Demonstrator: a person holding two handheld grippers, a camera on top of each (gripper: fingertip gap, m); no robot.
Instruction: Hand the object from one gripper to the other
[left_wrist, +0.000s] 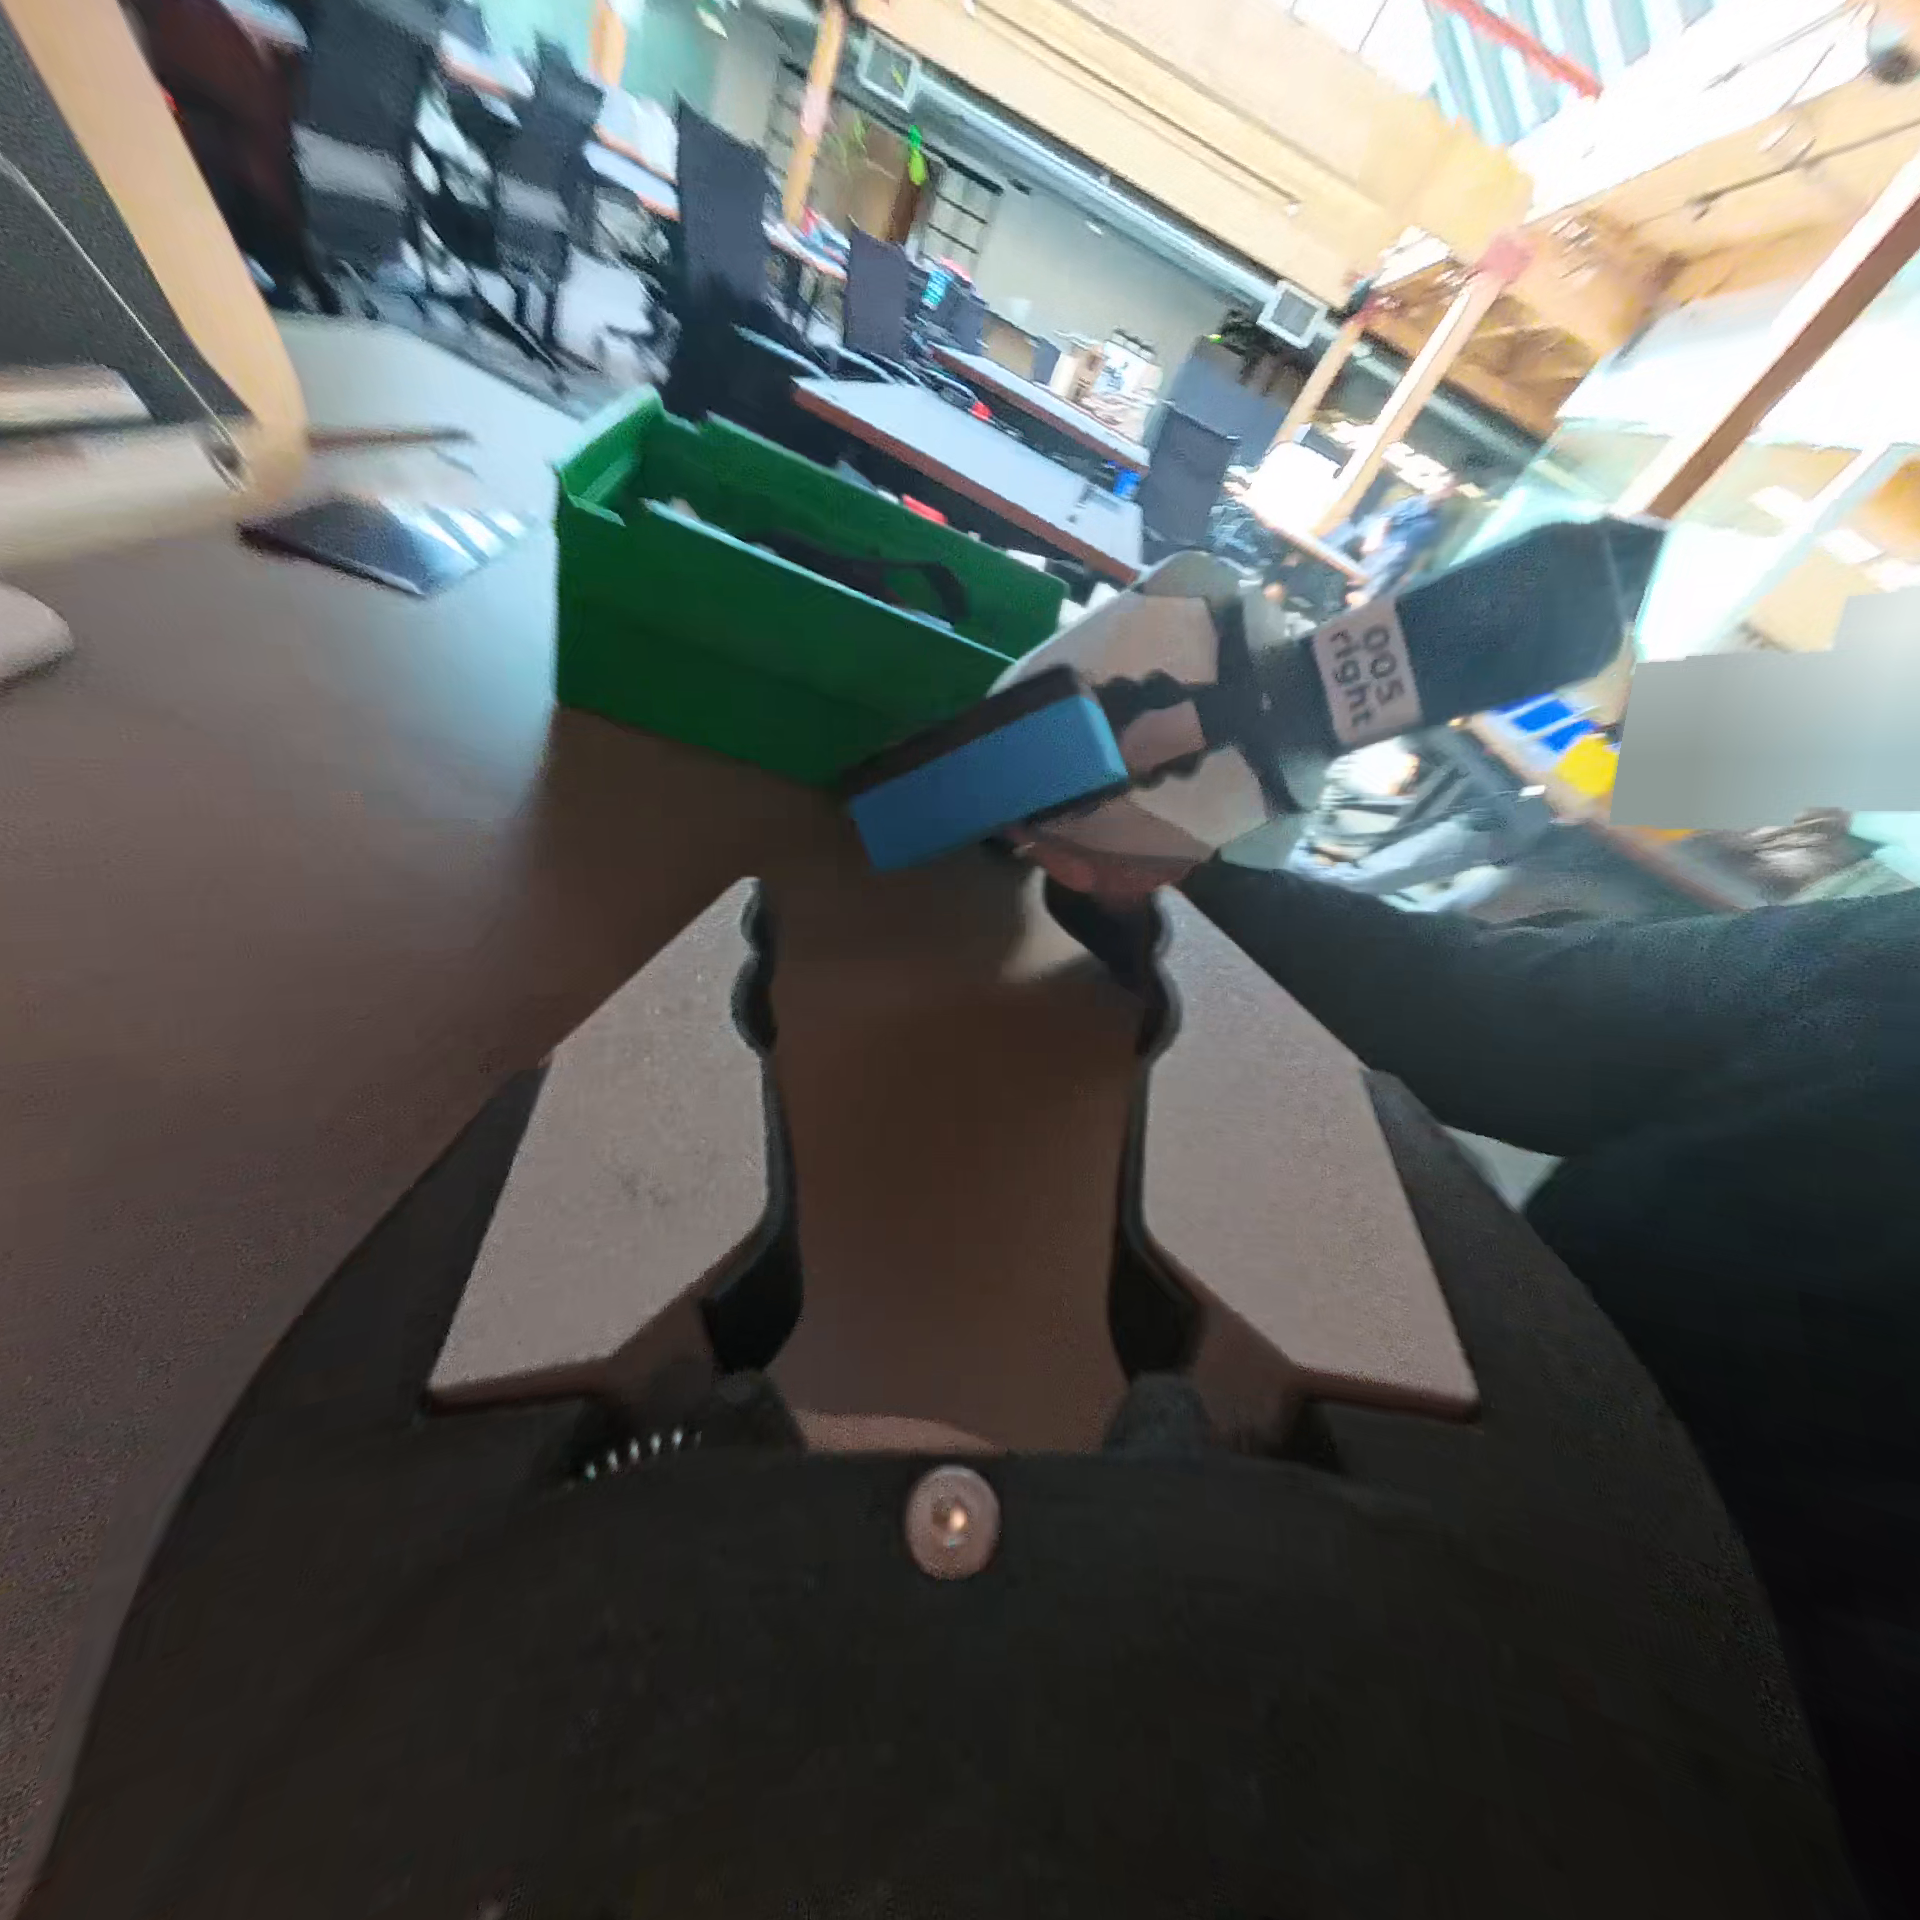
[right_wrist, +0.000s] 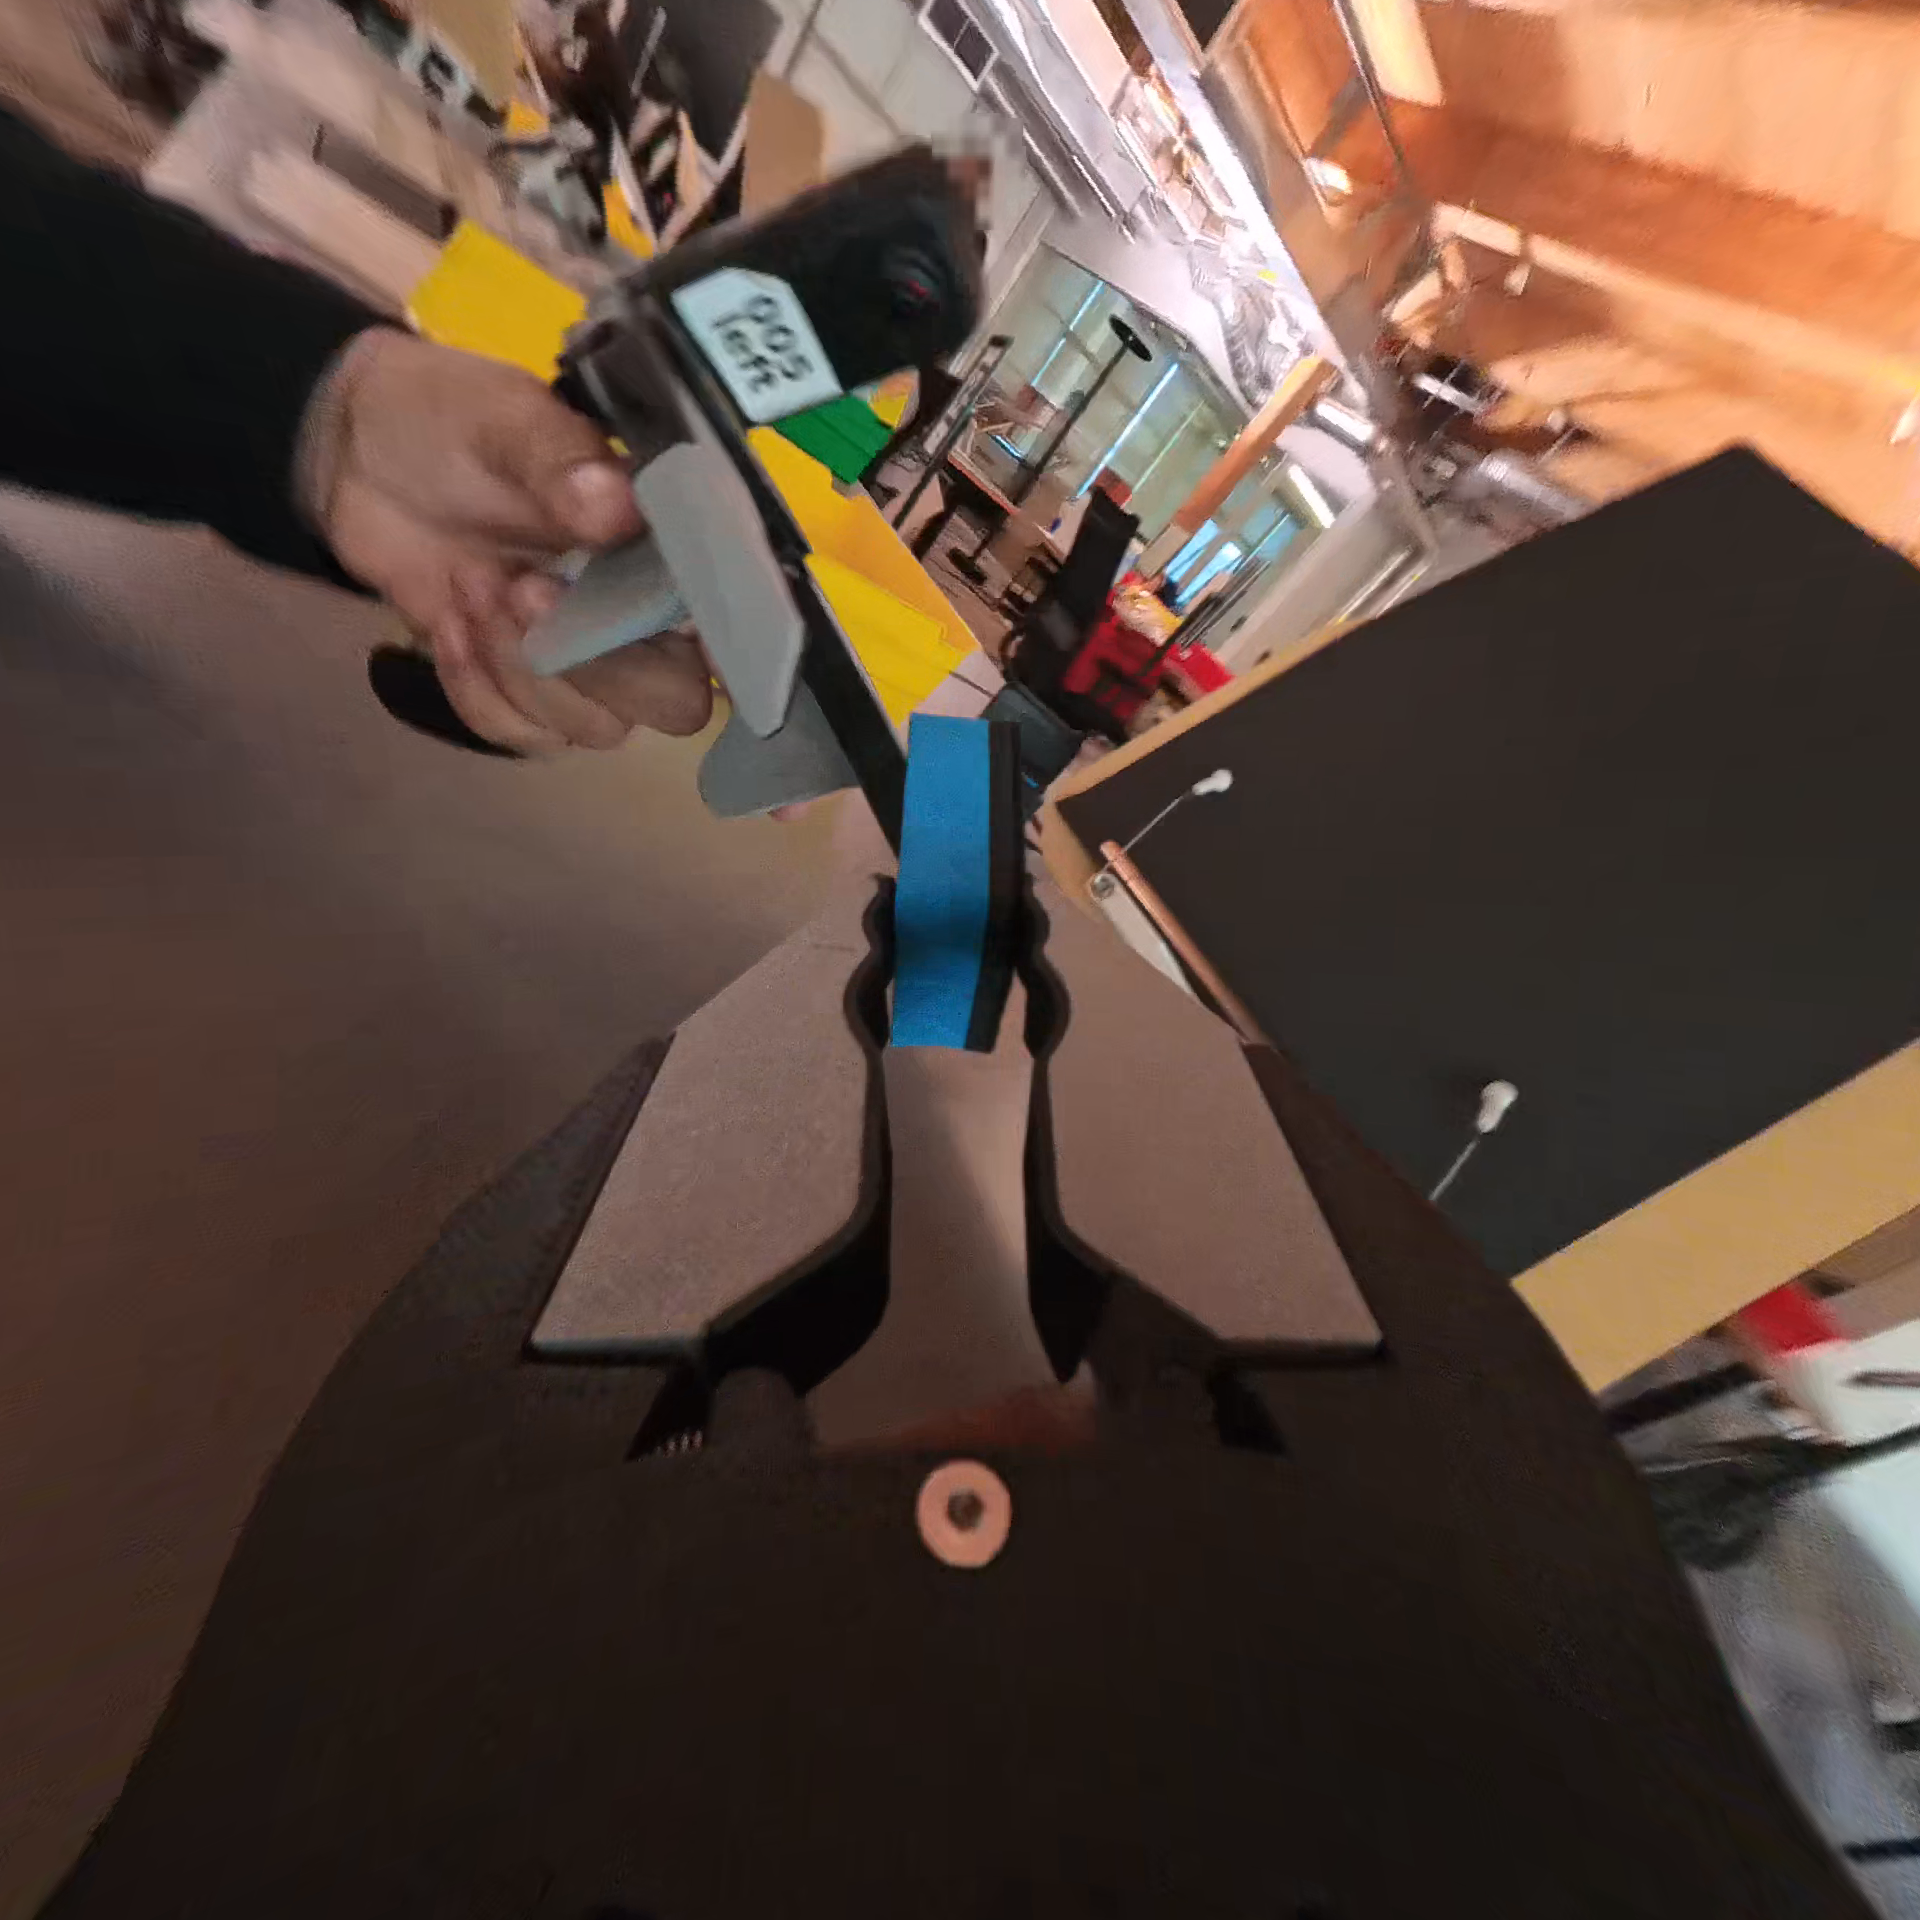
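We list: blue block (right_wrist: 940, 883) of matt foam with black backing; fingers (left_wrist: 665, 1143) of grainy grey plastic; counter (left_wrist: 260, 831) of smooth brown laminate.

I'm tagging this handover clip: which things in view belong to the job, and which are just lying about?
Part of the job:
- blue block, black layer on one side
- right gripper, shut on it
- left gripper, open, empty

Just lying about:
- green bin
- black board
- brown table
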